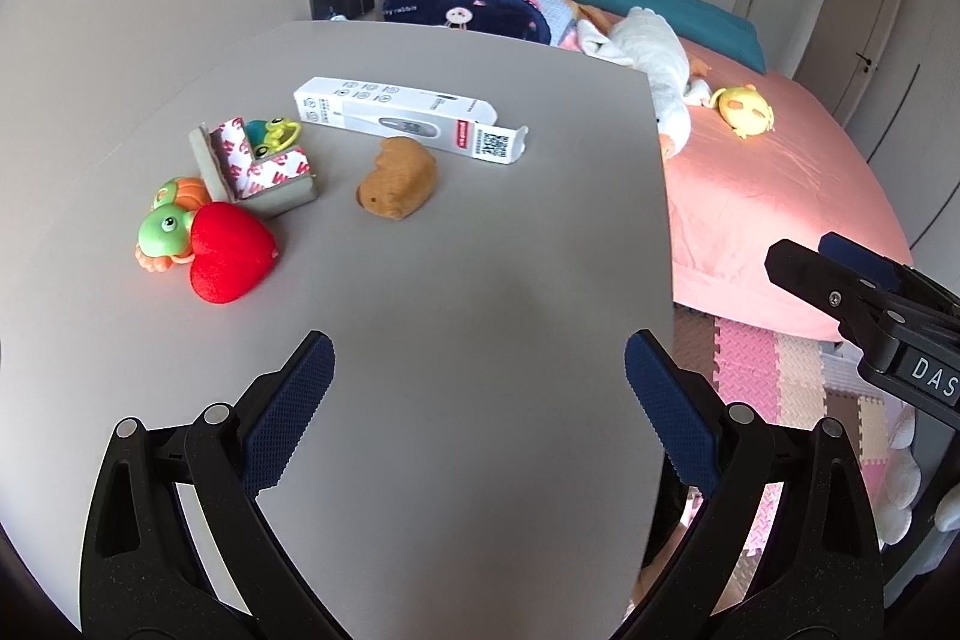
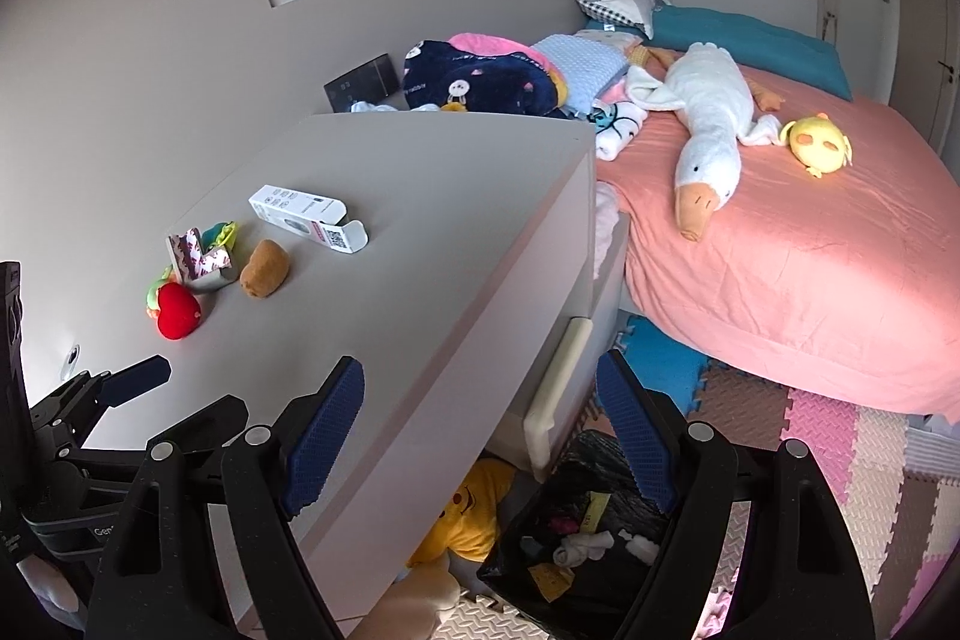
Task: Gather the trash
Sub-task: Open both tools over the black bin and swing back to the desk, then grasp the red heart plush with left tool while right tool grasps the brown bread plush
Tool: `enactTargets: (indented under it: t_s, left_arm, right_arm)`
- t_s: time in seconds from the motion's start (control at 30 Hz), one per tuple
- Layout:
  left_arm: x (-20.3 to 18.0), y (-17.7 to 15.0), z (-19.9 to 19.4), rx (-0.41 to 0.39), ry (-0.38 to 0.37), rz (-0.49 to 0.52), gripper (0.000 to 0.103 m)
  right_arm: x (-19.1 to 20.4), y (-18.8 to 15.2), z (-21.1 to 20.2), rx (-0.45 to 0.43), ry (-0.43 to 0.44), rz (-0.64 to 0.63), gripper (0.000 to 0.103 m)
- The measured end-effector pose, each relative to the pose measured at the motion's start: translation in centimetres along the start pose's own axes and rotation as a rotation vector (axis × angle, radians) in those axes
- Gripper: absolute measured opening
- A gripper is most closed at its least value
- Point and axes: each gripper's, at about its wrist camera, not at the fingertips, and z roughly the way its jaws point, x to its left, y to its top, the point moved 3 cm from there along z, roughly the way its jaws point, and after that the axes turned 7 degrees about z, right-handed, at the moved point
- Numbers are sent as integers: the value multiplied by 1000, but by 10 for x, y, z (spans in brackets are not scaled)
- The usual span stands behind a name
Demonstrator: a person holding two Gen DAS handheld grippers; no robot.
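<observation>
I have both grippers hanging back at the near edge of the grey table, the left gripper and the right gripper each with fingers spread wide and holding nothing. The likeliest trash, as I judge it, is the empty white thermometer box lying flat toward the far side, one end flap open, with the folded cardboard scrap with red-printed tape near it to the left. I would go for the box across its narrow width, since it should crush easily, and steer clear of the brown plush toy just in front of it. The black bin bag sits on the foam floor mat below the table's right edge. Beyond lies a bed with a pink sheet and a white plush goose.
</observation>
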Motion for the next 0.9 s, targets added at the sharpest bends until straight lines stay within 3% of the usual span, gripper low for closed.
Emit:
enactTargets:
  t_s: [0.4,0.63,0.9]
  left_arm:
    - [64,-2,8,-5,100,-119,94]
    - [96,4,21,8,122,-180,76]
    - [110,8,34,31,119,-179,64]
  right_arm:
    - [46,8,26,-11,76,-73,80]
    - [64,16,43,13,100,-82,80]
    - [85,20,65,41,126,-88,80]
